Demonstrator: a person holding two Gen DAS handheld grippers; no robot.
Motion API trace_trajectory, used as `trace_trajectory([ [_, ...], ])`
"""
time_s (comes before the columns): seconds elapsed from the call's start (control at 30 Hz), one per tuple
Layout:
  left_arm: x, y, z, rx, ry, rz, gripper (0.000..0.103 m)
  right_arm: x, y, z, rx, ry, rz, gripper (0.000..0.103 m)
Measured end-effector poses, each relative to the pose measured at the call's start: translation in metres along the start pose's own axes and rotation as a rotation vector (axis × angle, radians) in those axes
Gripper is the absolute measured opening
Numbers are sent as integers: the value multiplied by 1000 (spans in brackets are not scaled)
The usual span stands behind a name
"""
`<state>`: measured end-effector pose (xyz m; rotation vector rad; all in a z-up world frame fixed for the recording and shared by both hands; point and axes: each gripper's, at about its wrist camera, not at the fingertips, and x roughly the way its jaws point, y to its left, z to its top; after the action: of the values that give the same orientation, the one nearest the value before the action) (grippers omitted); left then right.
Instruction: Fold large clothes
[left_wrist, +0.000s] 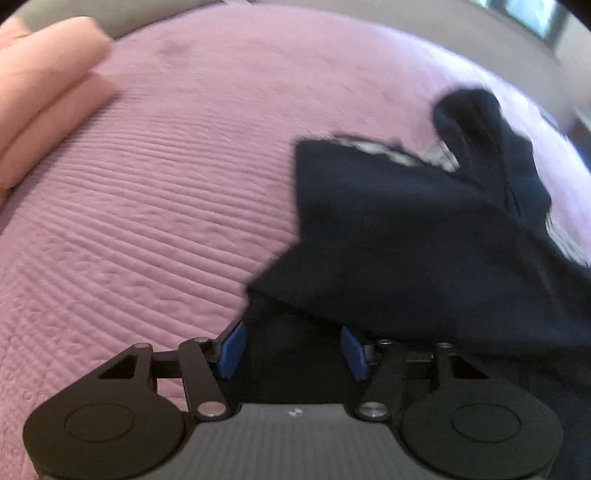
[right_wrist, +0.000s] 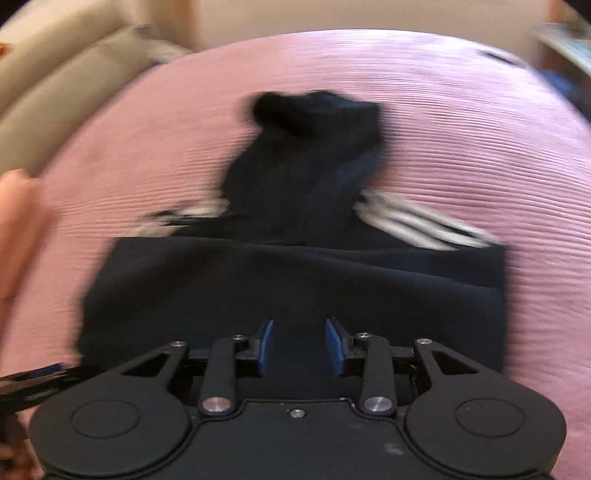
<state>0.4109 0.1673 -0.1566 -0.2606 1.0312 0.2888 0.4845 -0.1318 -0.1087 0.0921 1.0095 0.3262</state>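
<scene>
On the pink quilted bedspread (right_wrist: 461, 122), the dark navy hooded garment (right_wrist: 295, 280) is lying partly folded, its lower body squared off into a flat panel and its hood (right_wrist: 317, 122) bunching up at the far end. White-striped sleeves are poking out to either side of the garment just beyond the folded panel; the blur is smearing their edges.

The right gripper (right_wrist: 299, 347) is hanging over the near edge of the garment, its blue pads (right_wrist: 264, 347) standing apart with only flat cloth showing below the gap, nothing pinched between them, so it is released.

The left gripper (left_wrist: 291, 350) is sitting at the garment's near left corner, where a flap of dark fabric is draping over the right-hand pad (left_wrist: 354, 352). Its pads are spread wide, dark cloth is filling the space between them, and neither pad is visibly pressing in, so it is reading as released too.

Well to the left of the garment, a folded peach-coloured blanket (left_wrist: 44, 96) is resting on the bedspread. Beyond the garment's hood end, a beige sofa (right_wrist: 55, 96) is showing past the bed's edge.
</scene>
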Motion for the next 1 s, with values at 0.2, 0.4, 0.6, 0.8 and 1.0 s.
trace_trajectory([
  [0.2, 15, 25, 15, 199, 42, -122, 59, 28, 76, 19, -149, 17, 140, 42],
  [0.4, 28, 27, 9, 488, 10, -162, 60, 50, 104, 12, -191, 84, 157, 44],
  [0.6, 44, 29, 15, 499, -55, -275, 57, 62, 113, 1, -186, 124, 148, 44],
  [0.8, 33, 25, 10, 459, -103, -343, 9, 68, 122, 7, -194, 122, 139, 44],
  [1.0, 21, 48, -2, 214, -118, -313, 10, 90, 147, 42, -239, 50, 207, 50],
])
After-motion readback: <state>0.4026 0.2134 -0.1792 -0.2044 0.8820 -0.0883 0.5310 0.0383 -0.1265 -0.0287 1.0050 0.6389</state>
